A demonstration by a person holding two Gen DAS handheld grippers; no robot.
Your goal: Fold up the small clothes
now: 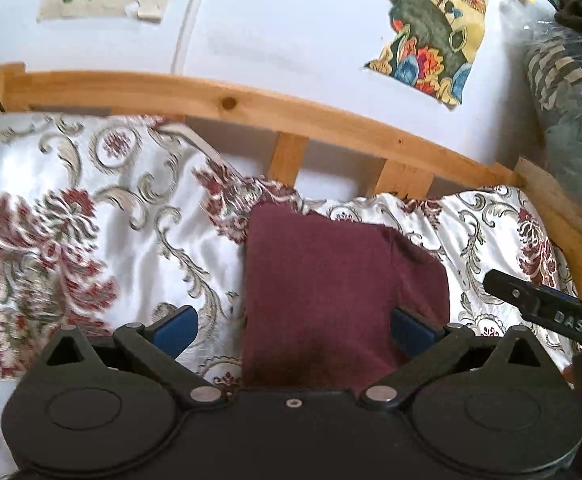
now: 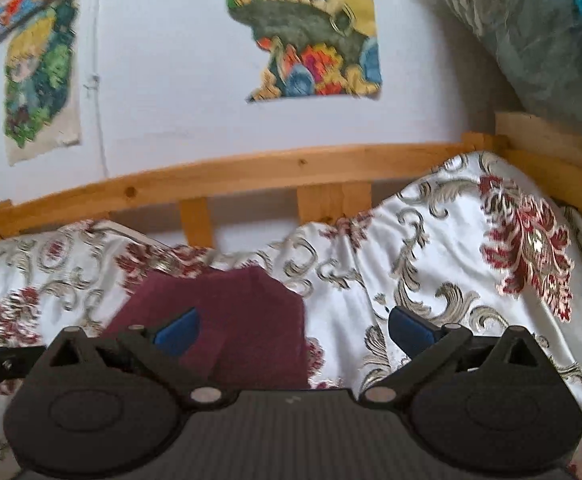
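Observation:
A folded maroon garment (image 1: 331,280) lies flat on the white bedspread with red and grey flowers (image 1: 91,240). My left gripper (image 1: 295,326) hangs just above its near edge, jaws wide open, blue pads (image 1: 177,330) clear of the cloth. In the right wrist view the same maroon garment (image 2: 227,320) sits at lower left. My right gripper (image 2: 295,330) is open too, its left pad (image 2: 177,334) over the garment, its right pad over the bedspread (image 2: 451,260). Nothing is held. The right gripper's black finger (image 1: 547,308) shows at the right edge of the left wrist view.
A wooden bed rail (image 1: 251,108) with slats runs along the far side against a white wall with colourful pictures (image 1: 431,32). Bagged bedding and dark cloth (image 1: 571,80) are piled at the right end. The bedspread bulges up on the right (image 2: 523,240).

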